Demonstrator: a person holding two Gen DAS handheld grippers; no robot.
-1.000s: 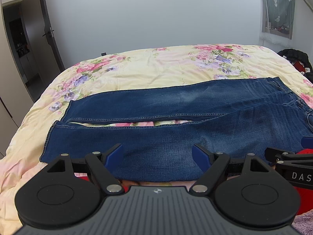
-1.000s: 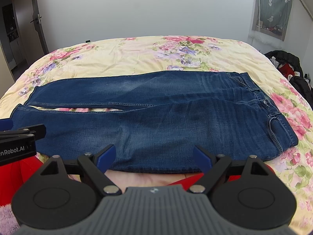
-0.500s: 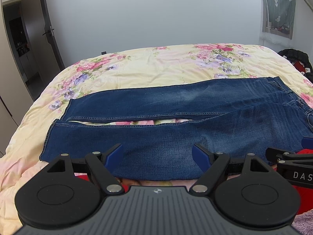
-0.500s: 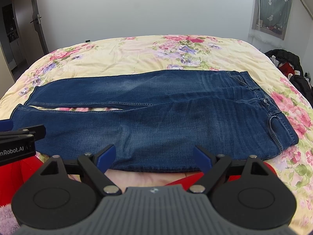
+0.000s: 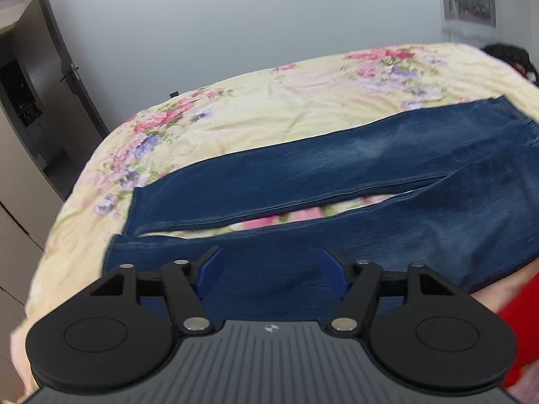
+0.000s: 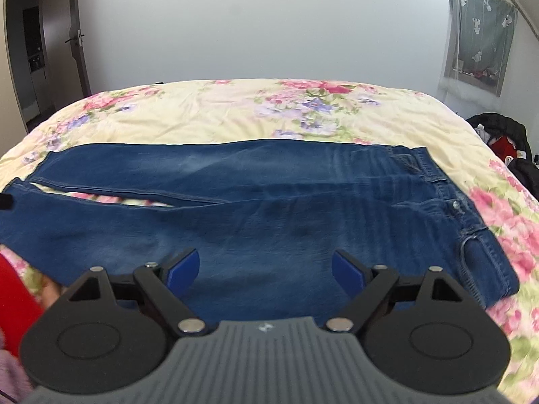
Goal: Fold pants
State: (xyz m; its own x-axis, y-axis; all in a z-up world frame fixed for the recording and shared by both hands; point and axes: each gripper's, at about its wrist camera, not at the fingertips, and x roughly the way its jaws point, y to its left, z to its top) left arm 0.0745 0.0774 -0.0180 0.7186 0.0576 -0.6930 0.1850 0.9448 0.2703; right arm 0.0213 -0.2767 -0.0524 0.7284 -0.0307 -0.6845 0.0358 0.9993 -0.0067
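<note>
At the far left of both views a dark door (image 6: 75,33) with a handle is seen standing open beside a grey wall (image 6: 252,23). In front of the wall a bed (image 6: 209,114) is covered by a pale yellow bedspread printed with pink and purple flowers.

The pants (image 6: 269,202), blue jeans, are laid flat across the near part of the bed, lengthwise from left to right. The two leg hems (image 5: 134,222) are placed at the left, with a narrow gap between the legs through which the bedspread is seen. The waistband (image 6: 448,195), with its button and belt loops, is found at the right end, close to the bed's right edge.

The left gripper (image 5: 269,269) is held low over the near leg, close to the hems. Its jaws have just been closing, yet they are seen well apart, with denim beneath the gap and not pinched. The right gripper (image 6: 266,271) is held over the near edge of the seat and thigh area, jaws spread wide, nothing clamped between the blue pads (image 6: 183,269). Whether the fingertips touch the cloth cannot be told.

Something red (image 5: 525,320) is seen at the near right of the left view. At the far right a dark pile of clothes (image 6: 505,141) lies beside the bed, below a curtained window (image 6: 478,33).
</note>
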